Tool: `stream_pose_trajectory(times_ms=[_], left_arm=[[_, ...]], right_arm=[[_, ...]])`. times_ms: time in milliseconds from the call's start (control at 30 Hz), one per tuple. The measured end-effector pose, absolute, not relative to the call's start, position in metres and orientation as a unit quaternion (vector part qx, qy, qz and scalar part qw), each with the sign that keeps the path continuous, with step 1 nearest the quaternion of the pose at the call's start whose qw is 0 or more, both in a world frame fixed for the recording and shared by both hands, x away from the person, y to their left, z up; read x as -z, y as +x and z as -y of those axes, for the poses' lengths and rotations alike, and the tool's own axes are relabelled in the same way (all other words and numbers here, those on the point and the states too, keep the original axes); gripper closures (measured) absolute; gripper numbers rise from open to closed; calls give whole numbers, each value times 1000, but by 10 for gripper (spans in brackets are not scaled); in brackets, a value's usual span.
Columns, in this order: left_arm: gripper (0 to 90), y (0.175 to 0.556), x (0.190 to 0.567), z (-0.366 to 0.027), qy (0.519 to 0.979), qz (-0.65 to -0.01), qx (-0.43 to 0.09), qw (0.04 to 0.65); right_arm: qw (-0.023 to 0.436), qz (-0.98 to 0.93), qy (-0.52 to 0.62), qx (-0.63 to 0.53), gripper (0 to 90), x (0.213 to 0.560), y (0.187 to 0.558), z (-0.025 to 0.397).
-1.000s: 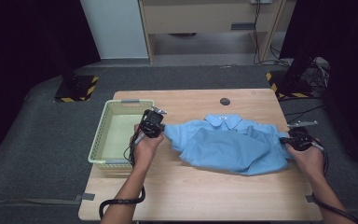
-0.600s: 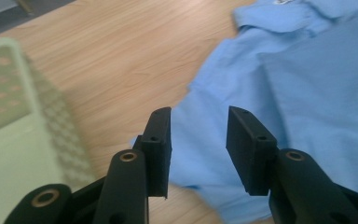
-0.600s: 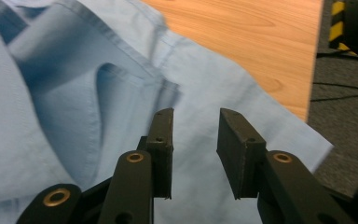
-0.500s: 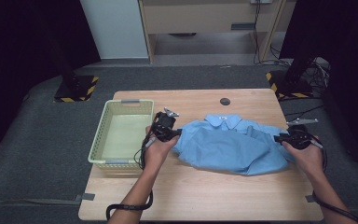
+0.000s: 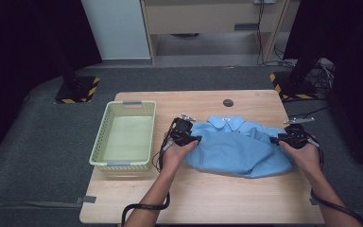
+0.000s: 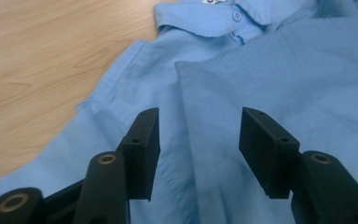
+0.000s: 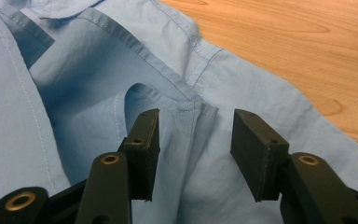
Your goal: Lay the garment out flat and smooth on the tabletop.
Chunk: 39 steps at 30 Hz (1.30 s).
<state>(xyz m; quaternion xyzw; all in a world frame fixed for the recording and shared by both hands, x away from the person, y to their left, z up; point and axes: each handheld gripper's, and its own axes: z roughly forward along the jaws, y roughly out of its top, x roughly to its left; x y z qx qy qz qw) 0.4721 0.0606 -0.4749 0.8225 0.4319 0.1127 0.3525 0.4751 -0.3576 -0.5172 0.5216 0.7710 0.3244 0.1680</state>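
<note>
Lying between both wide-open grippers, left gripper (image 5: pixel 192 138) and right gripper (image 5: pixel 278 140): blue shirt (image 5: pixel 238 146).

We see a plain light blue shirt (image 5: pixel 238 146) with matching blue buttons and paler stitching along its seams, and a small white label at the collar. It lies on a table (image 5: pixel 208 198) of pale wood with a wavy grain. The basket (image 5: pixel 123 137) is pale yellow-green with a fine lattice pattern. Both the left gripper (image 6: pixel 198 140) and the right gripper (image 7: pixel 193 140) are matt black with brass-coloured rivets.
</note>
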Motion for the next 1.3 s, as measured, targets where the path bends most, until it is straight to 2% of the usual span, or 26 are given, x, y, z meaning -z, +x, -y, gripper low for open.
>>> stream_pose_trajectory(times_ms=[233, 400, 467, 567, 600, 633, 767, 967, 1133, 1300], left_arm=[[462, 495, 491, -42, 821, -442, -92, 348], [487, 505, 502, -26, 831, -434, -82, 337], [557, 508, 506, -23, 836, -432, -81, 328], [798, 506, 507, -21, 837, -429, -87, 328], [864, 505, 505, -21, 834, -431, -90, 332], [890, 503, 503, -21, 833, -430, -94, 336], [897, 492, 484, -25, 827, -418, -105, 360], [898, 463, 457, -36, 828, -386, -113, 391], [899, 438, 452, -44, 836, -362, -110, 398], [898, 424, 460, -49, 841, -353, -107, 395]], right_arm=[[158, -778, 517, -321, 524, 522, 478, 356], [152, -779, 514, -327, 552, 524, 478, 358], [153, -778, 515, -326, 555, 525, 477, 360], [151, -778, 516, -325, 554, 527, 476, 361], [150, -778, 516, -325, 552, 528, 475, 362], [150, -779, 516, -325, 552, 529, 475, 362], [152, -774, 519, -329, 546, 532, 472, 363], [152, -768, 524, -336, 484, 533, 469, 362], [150, -768, 524, -337, 443, 534, 470, 359], [140, -766, 524, -345, 497, 529, 472, 355]])
